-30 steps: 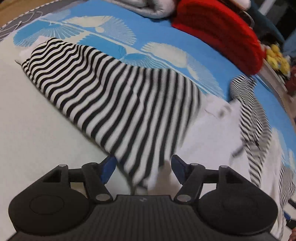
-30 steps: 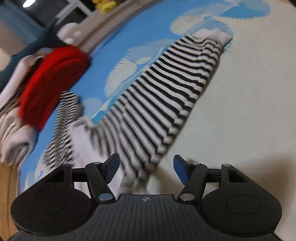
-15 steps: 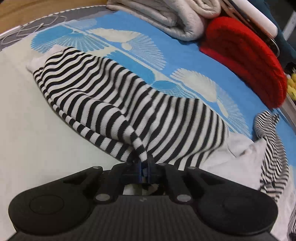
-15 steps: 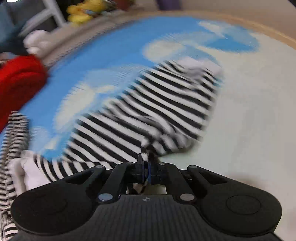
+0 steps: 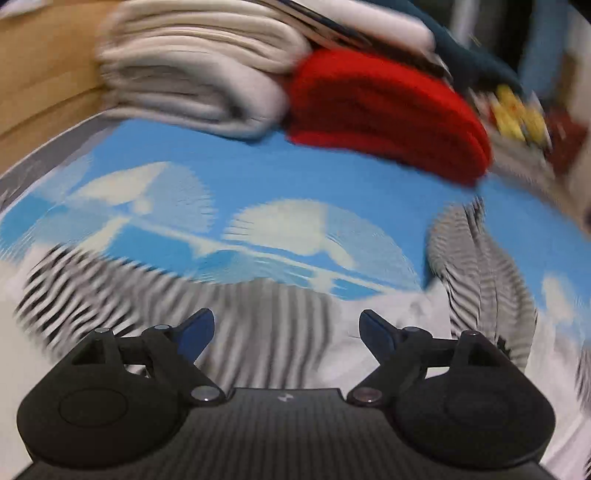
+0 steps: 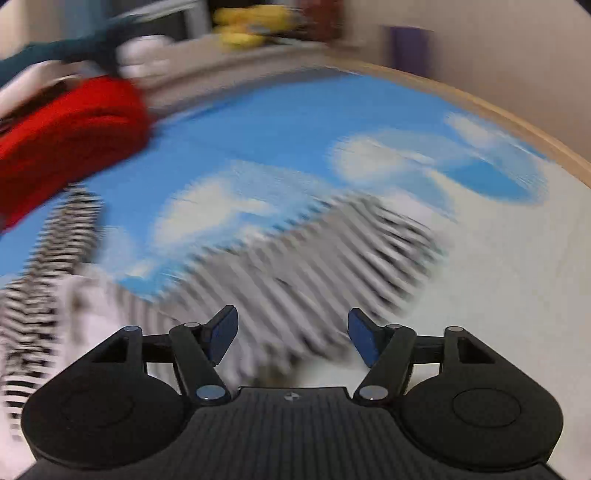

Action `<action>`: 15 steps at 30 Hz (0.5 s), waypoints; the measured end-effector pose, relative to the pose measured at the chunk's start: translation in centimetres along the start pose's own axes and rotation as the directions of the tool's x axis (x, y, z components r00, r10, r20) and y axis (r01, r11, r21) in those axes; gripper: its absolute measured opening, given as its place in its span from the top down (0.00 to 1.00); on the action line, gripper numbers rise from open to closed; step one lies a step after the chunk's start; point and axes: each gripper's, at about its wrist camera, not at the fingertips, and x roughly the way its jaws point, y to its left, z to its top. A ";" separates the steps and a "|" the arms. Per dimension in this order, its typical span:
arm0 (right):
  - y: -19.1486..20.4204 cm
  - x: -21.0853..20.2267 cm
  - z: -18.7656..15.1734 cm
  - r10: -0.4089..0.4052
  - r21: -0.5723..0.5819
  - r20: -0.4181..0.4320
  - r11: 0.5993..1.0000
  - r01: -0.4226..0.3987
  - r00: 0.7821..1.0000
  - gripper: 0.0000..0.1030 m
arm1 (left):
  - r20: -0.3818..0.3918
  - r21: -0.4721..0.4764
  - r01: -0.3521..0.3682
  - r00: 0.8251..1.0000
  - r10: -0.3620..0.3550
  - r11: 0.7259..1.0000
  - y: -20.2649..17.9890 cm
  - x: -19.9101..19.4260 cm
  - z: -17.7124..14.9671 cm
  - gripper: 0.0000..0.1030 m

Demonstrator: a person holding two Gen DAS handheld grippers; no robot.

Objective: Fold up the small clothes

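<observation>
Right wrist: striped garment [image 6: 317, 273] motion-blurred.

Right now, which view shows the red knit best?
The left wrist view: the red knit sits whole near the top centre, beside the grey folded pile, though blurred. The right wrist view catches only part of it, cut by the left edge and equally blurred.

We get heavy motion blur in both views: striped garment [image 5: 266, 325] stripes smear, its near edge hidden behind the left gripper [image 5: 286, 330] body; yellow things [image 6: 251, 26] at the back too blurred to identify
</observation>
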 end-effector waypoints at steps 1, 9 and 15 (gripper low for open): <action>1.3 1.1 1.0 0.020 -0.032 0.008 0.999 -0.020 1.000 0.35 | -0.033 0.039 -0.009 0.999 0.011 0.999 -1.2 1.7 0.2 0.13; 6.1 13.9 2.9 -0.035 -0.169 -0.275 0.986 -0.012 0.961 0.50 | -0.128 0.198 -0.097 0.984 0.124 0.975 -4.9 10.1 -0.1 0.15; 2.9 12.9 2.5 -0.118 -0.173 -0.101 0.980 0.100 0.988 0.99 | -0.083 0.150 -0.208 0.971 0.222 0.967 -3.0 12.4 -0.2 0.21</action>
